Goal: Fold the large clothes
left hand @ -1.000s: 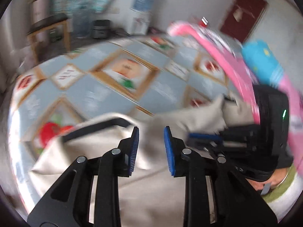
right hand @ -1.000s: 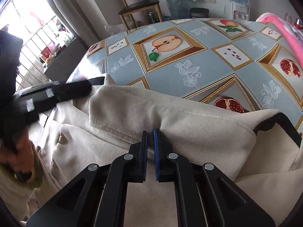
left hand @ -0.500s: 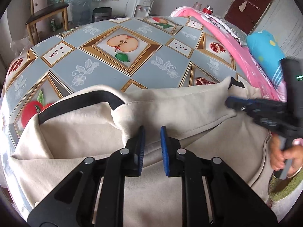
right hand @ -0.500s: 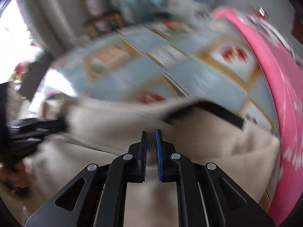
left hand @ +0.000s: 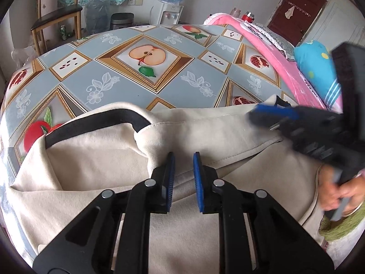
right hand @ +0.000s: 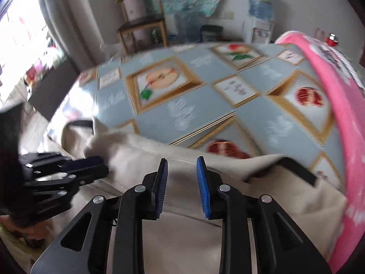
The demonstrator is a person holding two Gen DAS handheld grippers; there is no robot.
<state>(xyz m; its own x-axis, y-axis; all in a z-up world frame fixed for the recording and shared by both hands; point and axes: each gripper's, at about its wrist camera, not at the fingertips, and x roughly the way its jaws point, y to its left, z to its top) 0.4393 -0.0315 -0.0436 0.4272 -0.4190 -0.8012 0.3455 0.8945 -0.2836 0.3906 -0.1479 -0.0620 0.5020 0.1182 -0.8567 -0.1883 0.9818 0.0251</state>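
Behind the left gripper (left hand: 183,159), the cream garment's (left hand: 91,159) near edge hides.

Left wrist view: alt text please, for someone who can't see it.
Left gripper, jaws slightly apart, sits over a beige garment with black trim, folded on a fruit-print tablecloth. The right gripper, blurred, is at the garment's far right corner.

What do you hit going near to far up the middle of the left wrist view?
Left gripper → beige garment → fruit-print tablecloth → water dispenser at the back wall.
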